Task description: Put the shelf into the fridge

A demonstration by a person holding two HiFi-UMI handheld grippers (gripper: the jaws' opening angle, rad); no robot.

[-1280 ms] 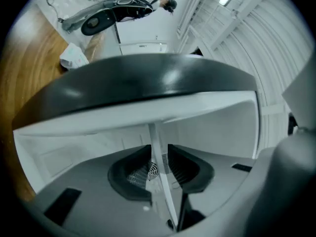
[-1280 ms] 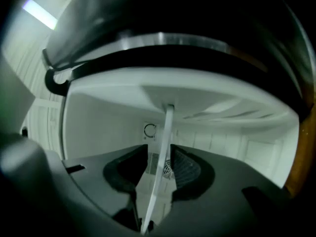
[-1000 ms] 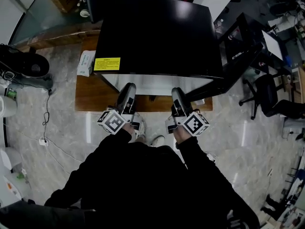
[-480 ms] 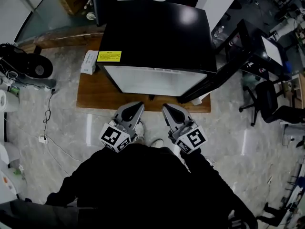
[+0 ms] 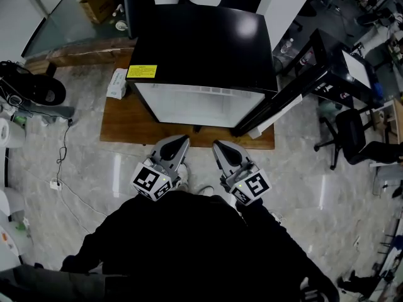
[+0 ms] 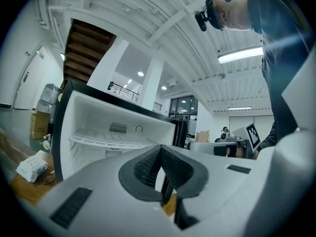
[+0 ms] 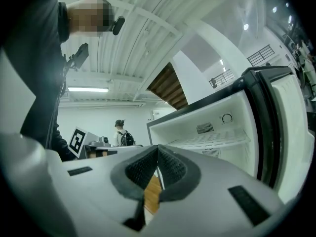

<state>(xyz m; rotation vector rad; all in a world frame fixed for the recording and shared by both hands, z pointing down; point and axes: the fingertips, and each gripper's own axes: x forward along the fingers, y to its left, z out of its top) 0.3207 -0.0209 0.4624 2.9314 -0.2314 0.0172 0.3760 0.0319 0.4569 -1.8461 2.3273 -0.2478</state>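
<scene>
The black fridge (image 5: 201, 43) stands on a low wooden platform, its door (image 5: 277, 102) swung open to the right and its white inside (image 5: 195, 99) showing. A white wire shelf (image 6: 111, 138) lies level inside the fridge, also seen in the right gripper view as the shelf (image 7: 212, 138). My left gripper (image 5: 179, 141) and right gripper (image 5: 219, 146) hang side by side in front of the opening, apart from the fridge and close to the person's body. Both are shut with nothing between the pads: the left gripper (image 6: 160, 154) and the right gripper (image 7: 158, 158) each show jaws pressed together.
The wooden platform (image 5: 123, 126) juts out left of the fridge, with a white packet (image 5: 116, 83) on it. A black table (image 5: 334, 74) and an office chair (image 5: 352, 131) stand right of the open door. A cable (image 5: 62, 153) trails over the floor at left.
Both grippers have drawn back from the fridge's opening toward the person, rolled inward, and now sit clear of the platform's front edge.
</scene>
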